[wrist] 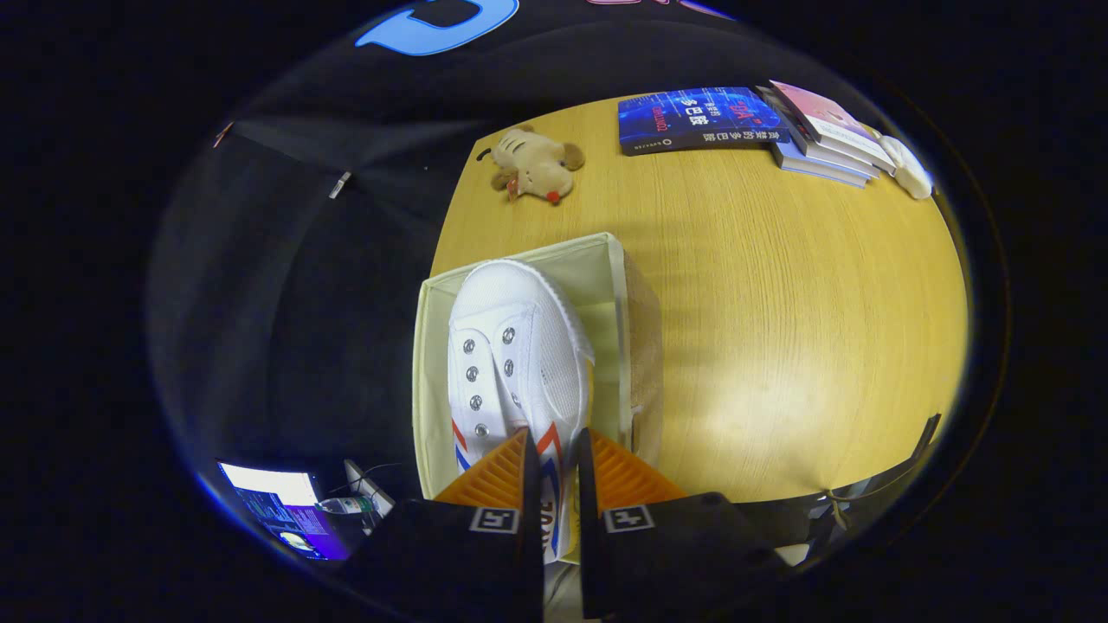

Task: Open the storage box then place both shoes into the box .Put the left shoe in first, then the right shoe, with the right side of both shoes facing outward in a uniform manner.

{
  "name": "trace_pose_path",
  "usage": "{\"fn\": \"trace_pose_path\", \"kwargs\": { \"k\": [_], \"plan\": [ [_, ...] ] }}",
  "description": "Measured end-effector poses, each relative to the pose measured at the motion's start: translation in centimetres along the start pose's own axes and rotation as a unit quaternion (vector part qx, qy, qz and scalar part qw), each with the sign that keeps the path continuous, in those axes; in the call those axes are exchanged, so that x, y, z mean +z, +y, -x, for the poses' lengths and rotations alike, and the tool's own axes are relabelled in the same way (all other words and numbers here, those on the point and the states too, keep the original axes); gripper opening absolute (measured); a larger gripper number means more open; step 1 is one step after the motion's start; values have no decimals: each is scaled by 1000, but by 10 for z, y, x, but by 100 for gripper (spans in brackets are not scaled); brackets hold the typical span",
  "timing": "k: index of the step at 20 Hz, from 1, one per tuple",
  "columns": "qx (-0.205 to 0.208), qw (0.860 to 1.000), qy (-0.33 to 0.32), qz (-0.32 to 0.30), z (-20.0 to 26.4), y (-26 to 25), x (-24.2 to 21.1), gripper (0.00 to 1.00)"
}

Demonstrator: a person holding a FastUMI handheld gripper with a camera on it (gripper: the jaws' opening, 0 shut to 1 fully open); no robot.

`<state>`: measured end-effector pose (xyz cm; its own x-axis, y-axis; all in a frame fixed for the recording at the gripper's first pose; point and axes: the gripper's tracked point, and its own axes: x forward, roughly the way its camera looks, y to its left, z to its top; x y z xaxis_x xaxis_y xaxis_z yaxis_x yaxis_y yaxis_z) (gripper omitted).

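The hand-held gripper [552,467] clamps the white canvas shoe [515,355] at its heel side. The shoe hangs inside the open cream fabric storage box [428,381] on the wooden bench [779,329]

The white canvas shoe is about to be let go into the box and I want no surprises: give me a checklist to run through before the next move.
1. Grip: the gripper has both orange ribbed fingers pressing on the white canvas shoe at its side wall. Ok.
2. Box open: the pale fabric storage box has no lid over it. Ok.
3. Shoe over the opening: it lies within the box walls, toe pointing away from the fingers. Ok.
4. Shoe resting on the box floor: cannot tell.
5. Which shoe this is, left or right: cannot tell.
6. Nothing crowding the box: the plush toy sits well beyond it on the wooden table. Ok.
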<state>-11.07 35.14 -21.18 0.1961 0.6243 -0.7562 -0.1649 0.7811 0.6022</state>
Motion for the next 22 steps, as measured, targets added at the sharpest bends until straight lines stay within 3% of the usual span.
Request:
{"fn": "trace_pose_path", "kwargs": {
  "k": [3,4,6,11,15,22],
  "plan": [
    [31,999,-11,-12,0,12,10,47],
    [52,998,-15,-14,5,22,14,65],
    [52,998,-24,1,8,18,16,100],
    [59,997,-46,16,21,13,17,99],
    [62,991,-112,34,44,1,44,99],
    [22,963,-262,60,122,-52,114,99]
  ]
}}
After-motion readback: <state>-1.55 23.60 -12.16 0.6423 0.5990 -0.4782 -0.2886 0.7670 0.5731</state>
